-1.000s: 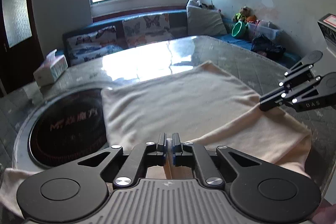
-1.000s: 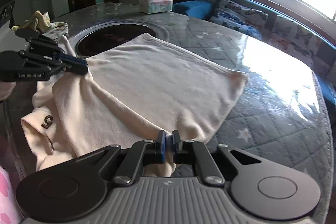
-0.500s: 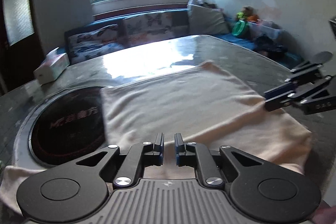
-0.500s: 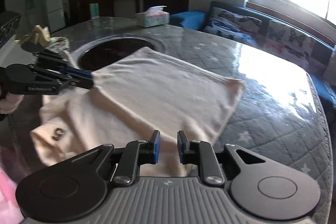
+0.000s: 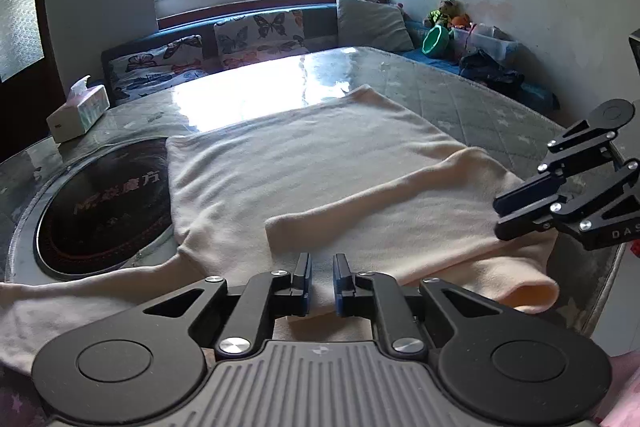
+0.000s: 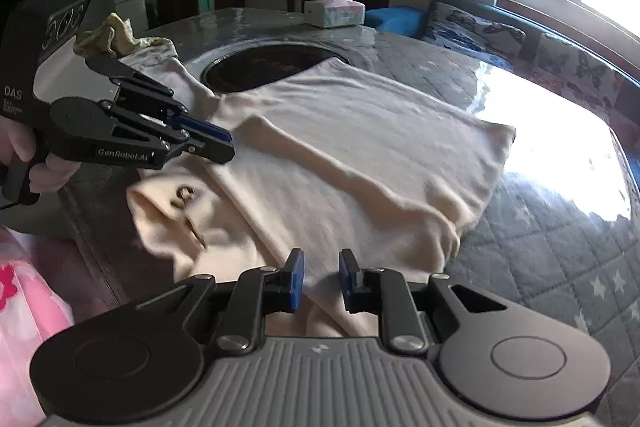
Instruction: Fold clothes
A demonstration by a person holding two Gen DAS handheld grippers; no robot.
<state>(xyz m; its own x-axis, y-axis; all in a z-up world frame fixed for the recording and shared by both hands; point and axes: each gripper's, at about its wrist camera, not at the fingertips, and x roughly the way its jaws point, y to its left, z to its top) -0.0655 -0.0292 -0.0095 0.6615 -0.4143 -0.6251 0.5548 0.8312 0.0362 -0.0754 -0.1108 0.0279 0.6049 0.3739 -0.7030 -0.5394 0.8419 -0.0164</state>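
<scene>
A cream sweater [image 5: 304,171] is spread on the quilted desk [image 5: 472,107], one sleeve [image 6: 340,163] laid diagonally across its body. The left gripper [image 5: 320,279] is held with fingers spread, nothing between them; "GenRobot.AI" and "DAS" are read on its housing. The right gripper [image 6: 320,281] is likewise parted and empty. Chinese characters are seen on the dark round hob [image 5: 100,203] at the left. A tissue box [image 6: 335,9] stands far off.
</scene>
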